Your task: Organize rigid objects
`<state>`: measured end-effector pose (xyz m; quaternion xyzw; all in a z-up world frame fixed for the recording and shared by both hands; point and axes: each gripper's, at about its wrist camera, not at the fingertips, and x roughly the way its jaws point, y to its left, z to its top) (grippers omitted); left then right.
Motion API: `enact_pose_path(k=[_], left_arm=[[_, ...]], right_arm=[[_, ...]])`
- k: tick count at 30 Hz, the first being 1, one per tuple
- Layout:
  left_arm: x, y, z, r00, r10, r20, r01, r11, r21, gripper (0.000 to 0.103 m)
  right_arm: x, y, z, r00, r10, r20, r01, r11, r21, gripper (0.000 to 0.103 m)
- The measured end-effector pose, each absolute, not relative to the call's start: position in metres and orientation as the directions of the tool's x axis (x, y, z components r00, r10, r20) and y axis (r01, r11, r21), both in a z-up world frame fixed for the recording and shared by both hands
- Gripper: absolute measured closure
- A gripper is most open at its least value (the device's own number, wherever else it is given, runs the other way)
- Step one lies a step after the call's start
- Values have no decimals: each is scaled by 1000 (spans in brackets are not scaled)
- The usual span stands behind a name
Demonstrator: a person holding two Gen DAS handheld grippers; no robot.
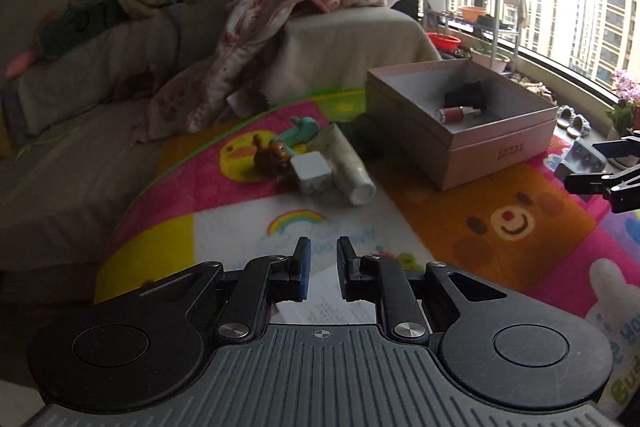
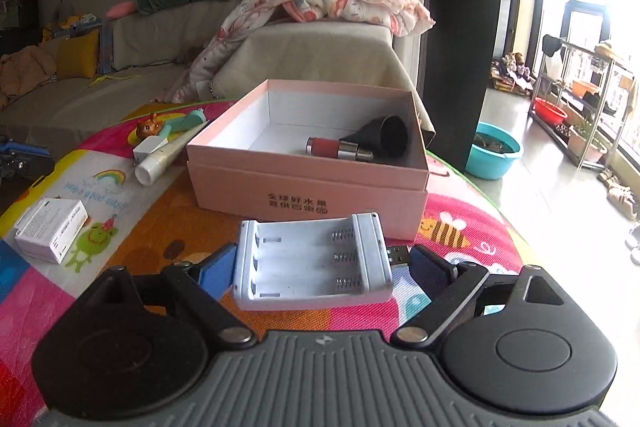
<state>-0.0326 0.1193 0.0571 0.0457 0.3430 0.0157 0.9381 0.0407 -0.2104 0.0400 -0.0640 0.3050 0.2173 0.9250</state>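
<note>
Pink box (image 2: pixel 308 187) already holds two items, the right gripper (image 2: pixel 320 267) clamps the white battery case (image 2: pixel 312 263), and the left gripper (image 1: pixel 323 273), jaws together and empty, faces the remaining toys (image 1: pixel 280 151).

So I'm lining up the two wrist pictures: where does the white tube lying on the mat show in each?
Left wrist view: the white tube lies centre, cap toward the camera, left of the pink box.
Right wrist view: the tube lies at the left, against the box's left front corner.
Shared landmark: the pink box holding a red cylinder.
</note>
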Motion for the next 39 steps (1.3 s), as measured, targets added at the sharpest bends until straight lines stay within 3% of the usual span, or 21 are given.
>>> enact_pose_path(k=[2,10,12,14,16,18,22,27,32,39], left_arm=[[-43,125,49,752,84,-654,-38,996,85,86],[-51,114,36,740,-52,-671,72,997,3,83],[-52,108,35,735,-90,-672,113,994,-9,72],[-52,99,34,726,-126,-677,179,984,8,46],[-51,90,30,711,-160,-684,246,969,29,28],[-52,83,28,698,-176,-694,298,953,58,19],[-51,81,39,670,-174,-722,386,912,138,24],[-39,95,45,663,-71,-746,438,844,309,25],[-9,126,39,589,-128,-798,454,869,196,23],[8,133,22,573,-168,-802,402,910,97,19]], right_arm=[[37,-207,35,708,371,-601,-447,894,26,12],[34,-190,14,669,369,-646,-467,884,21,12],[35,-190,7,653,366,-663,-464,885,31,12],[36,-191,6,648,368,-667,-459,887,43,12],[36,-192,6,647,368,-668,-457,888,46,12],[37,-191,5,643,367,-672,-457,888,48,12],[38,-191,5,642,367,-673,-457,888,48,12],[38,-190,4,644,364,-673,-456,889,44,12],[38,-190,4,643,363,-674,-456,889,44,12],[38,-189,4,643,360,-675,-458,888,38,12]])
